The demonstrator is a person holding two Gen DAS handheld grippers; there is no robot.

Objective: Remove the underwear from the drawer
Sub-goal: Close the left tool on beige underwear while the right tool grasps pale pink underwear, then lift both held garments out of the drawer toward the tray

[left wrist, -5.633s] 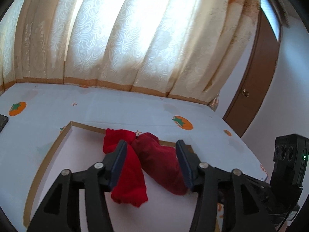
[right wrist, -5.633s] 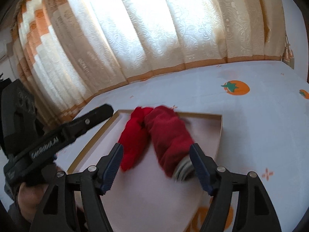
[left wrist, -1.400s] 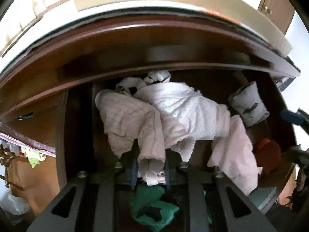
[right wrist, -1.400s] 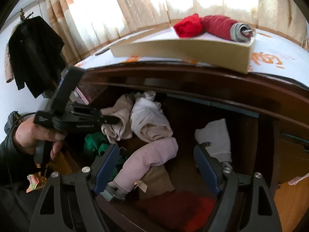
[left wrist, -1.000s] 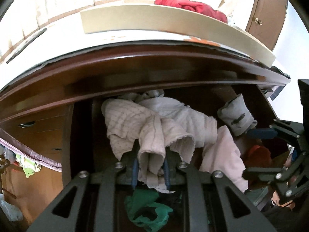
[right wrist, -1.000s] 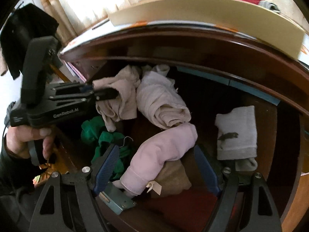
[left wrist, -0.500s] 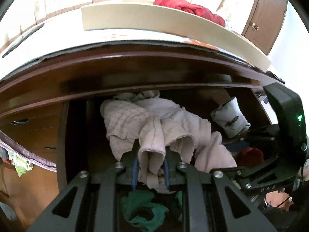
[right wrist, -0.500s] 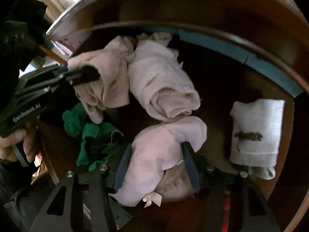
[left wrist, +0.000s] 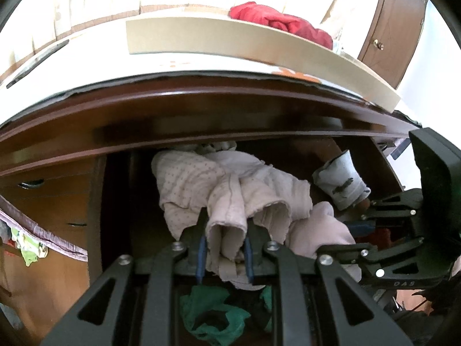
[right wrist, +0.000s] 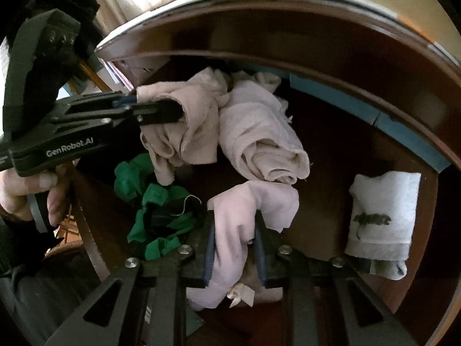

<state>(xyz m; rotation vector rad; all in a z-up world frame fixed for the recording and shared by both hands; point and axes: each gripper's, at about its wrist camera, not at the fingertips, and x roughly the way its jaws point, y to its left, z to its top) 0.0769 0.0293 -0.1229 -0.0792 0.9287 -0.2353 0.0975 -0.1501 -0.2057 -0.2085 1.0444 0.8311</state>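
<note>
The dark wooden drawer stands open with crumpled underwear inside. My left gripper is shut on a beige dotted piece, which hangs lifted from the pile. The right wrist view shows the same left gripper coming in from the left, held by a hand. My right gripper is closing its jaws on a pale pink piece, and both pads press into the cloth. A rolled pale garment lies between the two pieces.
A green garment lies at the drawer's front left, a folded white cloth at its right. On the top above, a cream tray holds red clothes. A brown door is at the far right.
The right gripper dropped a little into the drawer and its jaws closed from wide apart onto the pink piece. The left gripper stayed shut on the beige piece, barely moving.
</note>
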